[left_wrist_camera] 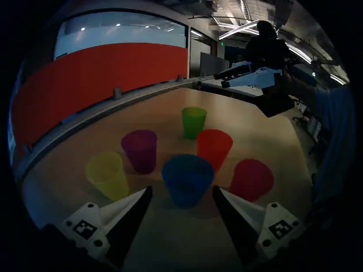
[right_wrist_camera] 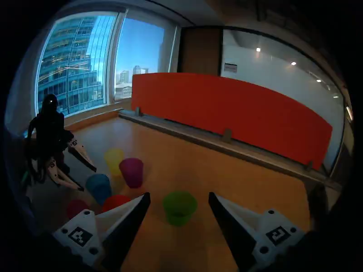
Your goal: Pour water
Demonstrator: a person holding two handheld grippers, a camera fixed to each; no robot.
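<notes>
Blue cup (left_wrist_camera: 187, 179) stands just ahead of the left gripper (left_wrist_camera: 181, 189), fingers spread. Green cup (right_wrist_camera: 179, 207), beyond the blue cup, faces the right gripper (right_wrist_camera: 178, 196), fingers spread.

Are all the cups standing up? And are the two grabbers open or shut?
Yellow cup: upright.
Purple cup: upright.
Blue cup: upright.
Green cup: upright.
Orange-red cup: upright.
Dark red cup: too dark to tell.
Left gripper: fingers open.
Right gripper: fingers open.
</notes>
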